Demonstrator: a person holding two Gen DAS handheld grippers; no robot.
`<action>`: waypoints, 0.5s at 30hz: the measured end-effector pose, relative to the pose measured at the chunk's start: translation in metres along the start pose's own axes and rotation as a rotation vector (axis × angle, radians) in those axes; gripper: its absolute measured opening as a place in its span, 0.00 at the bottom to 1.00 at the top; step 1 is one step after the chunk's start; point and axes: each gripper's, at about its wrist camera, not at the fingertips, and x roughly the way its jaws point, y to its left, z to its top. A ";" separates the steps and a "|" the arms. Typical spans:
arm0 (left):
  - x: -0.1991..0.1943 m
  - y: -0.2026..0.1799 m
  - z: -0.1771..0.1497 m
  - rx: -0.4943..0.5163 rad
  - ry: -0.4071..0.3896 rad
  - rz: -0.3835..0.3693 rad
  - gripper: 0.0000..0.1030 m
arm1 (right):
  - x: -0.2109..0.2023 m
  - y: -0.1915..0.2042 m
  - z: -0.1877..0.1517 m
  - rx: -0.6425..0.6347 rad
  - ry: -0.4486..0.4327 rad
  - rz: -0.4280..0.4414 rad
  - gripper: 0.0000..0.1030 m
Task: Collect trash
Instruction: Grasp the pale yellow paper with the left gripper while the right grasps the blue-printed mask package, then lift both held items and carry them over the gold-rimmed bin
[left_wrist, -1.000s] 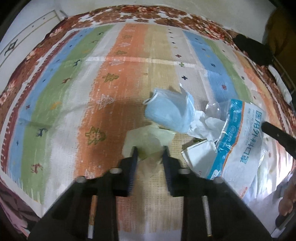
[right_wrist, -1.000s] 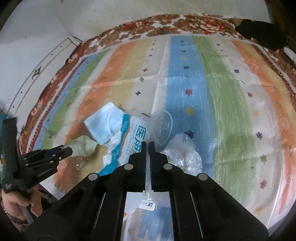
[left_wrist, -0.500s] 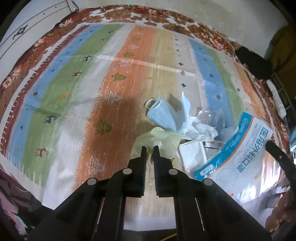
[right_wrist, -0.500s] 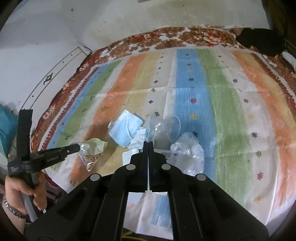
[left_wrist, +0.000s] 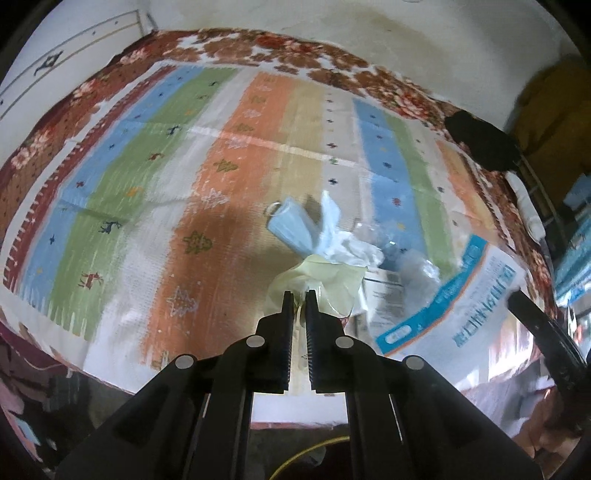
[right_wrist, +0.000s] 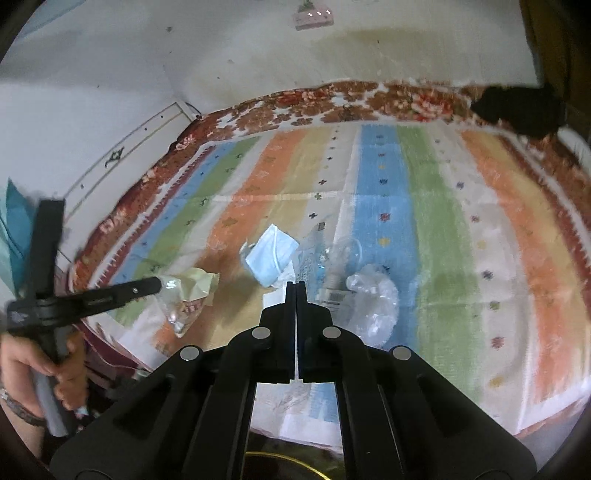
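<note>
Left wrist view: left gripper (left_wrist: 299, 295) at lower centre, jaws nearly closed, pinching the edge of a pale yellow wrapper (left_wrist: 321, 280) that fans out just above the fingertips. Remaining trash sits centre-right on the striped cloth (left_wrist: 155, 206): blue face mask (left_wrist: 291, 227) upper left of the pile, crumpled white tissue (left_wrist: 351, 249) touching it, clear plastic (left_wrist: 417, 273) further right. White-and-blue mask packet (left_wrist: 458, 306) hangs at right of frame, its far edge meeting the right gripper's black finger (left_wrist: 535, 325) at the right edge. Black object (left_wrist: 480, 144) on the cloth's upper-right border. Right wrist view: right gripper (right_wrist: 296, 286) at centre, jaws fully closed, thin white-blue sheet of the packet (right_wrist: 306, 402) trapped between them and showing below the fingers. Left gripper (right_wrist: 159, 284) enters from the left, wrapper (right_wrist: 188, 295) dangling from its tip, off the cloth; a hand (right_wrist: 48, 373) grips its handle at lower left. Mask (right_wrist: 271, 254), clear cup (right_wrist: 347, 251) and crumpled clear bag (right_wrist: 373, 299) lie mid-frame on the cloth (right_wrist: 424, 206), close together. Motion blur throughout.
</note>
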 end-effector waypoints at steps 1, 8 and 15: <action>-0.004 -0.003 -0.002 0.010 -0.006 -0.004 0.06 | -0.004 0.002 -0.002 -0.007 -0.006 -0.003 0.00; -0.034 -0.022 -0.019 0.054 -0.051 -0.057 0.06 | -0.029 0.005 -0.018 0.002 -0.032 0.002 0.00; -0.059 -0.037 -0.045 0.094 -0.086 -0.101 0.06 | -0.047 0.006 -0.035 0.001 -0.039 -0.020 0.00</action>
